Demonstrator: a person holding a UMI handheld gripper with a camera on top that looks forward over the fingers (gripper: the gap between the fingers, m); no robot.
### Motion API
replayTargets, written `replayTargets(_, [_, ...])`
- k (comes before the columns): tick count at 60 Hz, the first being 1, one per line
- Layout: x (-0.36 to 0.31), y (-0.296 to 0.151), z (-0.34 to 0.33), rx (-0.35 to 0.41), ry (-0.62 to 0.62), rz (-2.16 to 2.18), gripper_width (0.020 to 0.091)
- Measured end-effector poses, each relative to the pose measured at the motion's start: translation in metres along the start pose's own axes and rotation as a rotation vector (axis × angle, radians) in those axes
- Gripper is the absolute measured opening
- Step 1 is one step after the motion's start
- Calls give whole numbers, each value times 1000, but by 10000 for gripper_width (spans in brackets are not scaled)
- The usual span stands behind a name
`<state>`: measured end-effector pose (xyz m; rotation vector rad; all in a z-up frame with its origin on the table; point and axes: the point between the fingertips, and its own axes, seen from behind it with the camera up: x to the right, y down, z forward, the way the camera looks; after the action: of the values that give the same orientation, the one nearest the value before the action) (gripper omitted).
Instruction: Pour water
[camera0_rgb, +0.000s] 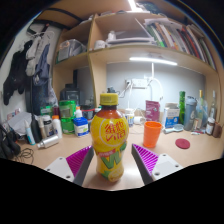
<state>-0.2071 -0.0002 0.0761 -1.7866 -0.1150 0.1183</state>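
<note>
A yellow drink bottle (110, 140) with an orange cap and a yellow-green label stands upright on the pale table (190, 152). It stands between the two purple pads of my gripper (112, 156), which is open. A narrow gap shows at each side of the bottle. The left finger (80, 160) and the right finger (146, 158) flank its lower half. An orange cup (152, 132) stands beyond the right finger, a little behind the bottle.
A small red lid (182, 143) lies right of the cup. Bottles and jars (68, 112) crowd the back left of the table, and more bottles (196, 112) stand at the back right. Shelves with books hang above.
</note>
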Motion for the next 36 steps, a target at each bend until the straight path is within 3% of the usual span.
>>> replayTargets(1, [0, 1, 5, -5, -4, -7, 856])
replayTargets(5, [-3, 5, 21, -23, -25, -54, 450])
replayTargets(8, [2, 3, 28, -9, 14, -74, 441])
replayTargets(17, [-8, 3, 39, -25, -29, -80, 291])
replayTargets(27, [-18, -2, 50, -122, -118, 63, 287])
replayTargets(36, [-24, -66, 61, -116, -212, 487, 285])
